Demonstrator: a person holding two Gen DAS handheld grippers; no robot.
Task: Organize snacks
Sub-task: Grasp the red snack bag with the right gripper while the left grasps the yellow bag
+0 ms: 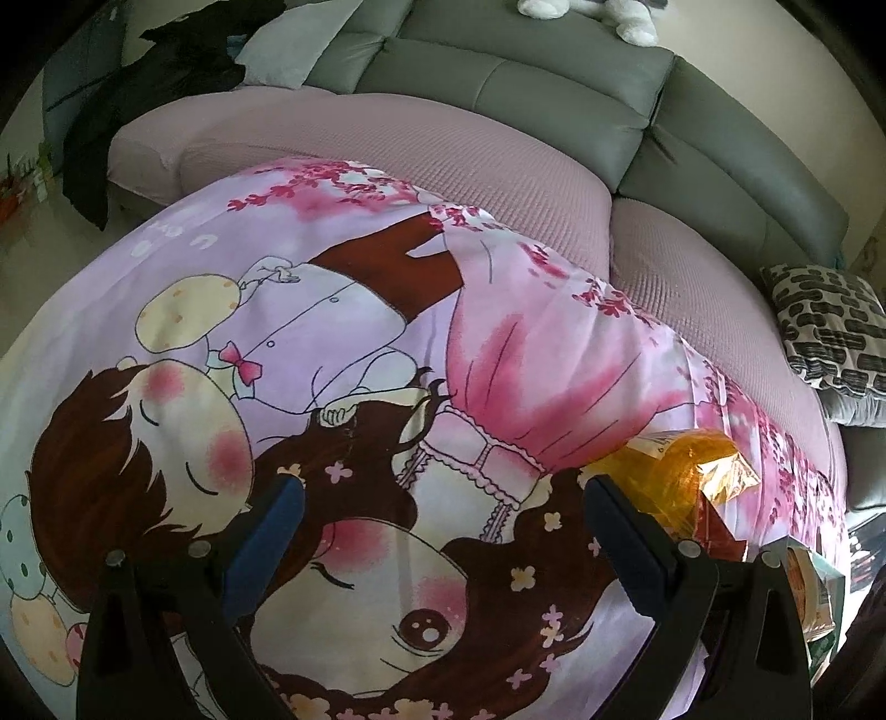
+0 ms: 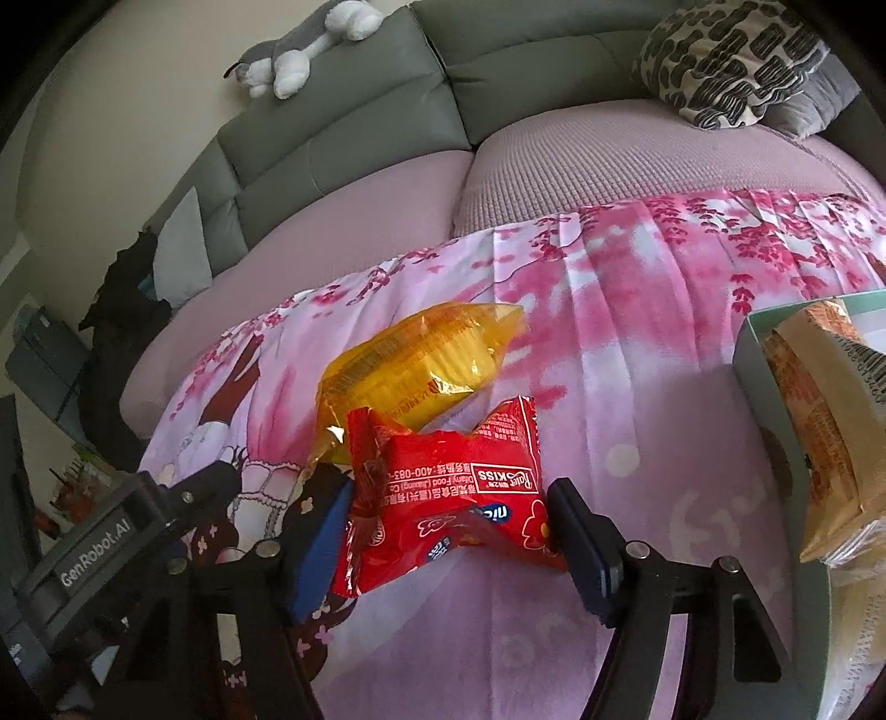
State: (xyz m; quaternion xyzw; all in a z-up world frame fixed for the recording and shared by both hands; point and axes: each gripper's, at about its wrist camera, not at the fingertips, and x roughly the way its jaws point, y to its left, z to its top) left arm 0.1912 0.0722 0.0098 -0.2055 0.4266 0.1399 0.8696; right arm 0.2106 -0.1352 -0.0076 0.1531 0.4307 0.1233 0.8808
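A red snack packet (image 2: 451,493) lies on the pink cartoon cloth (image 2: 637,354), between the fingers of my right gripper (image 2: 448,512); the jaws are closing on it and touch both its sides. A yellow snack packet (image 2: 415,368) lies just beyond it, and also shows at the right of the left wrist view (image 1: 678,471). A pale green box (image 2: 756,354) at the right holds a beige snack packet (image 2: 819,421). My left gripper (image 1: 443,493) is open and empty above the cloth, left of the yellow packet.
The cloth (image 1: 332,332) covers a table in front of a grey sofa (image 2: 343,144) with pink seat covers (image 1: 443,144). A patterned cushion (image 2: 725,61) and a plush toy (image 2: 304,50) lie on the sofa. The left gripper's body (image 2: 99,548) sits at lower left.
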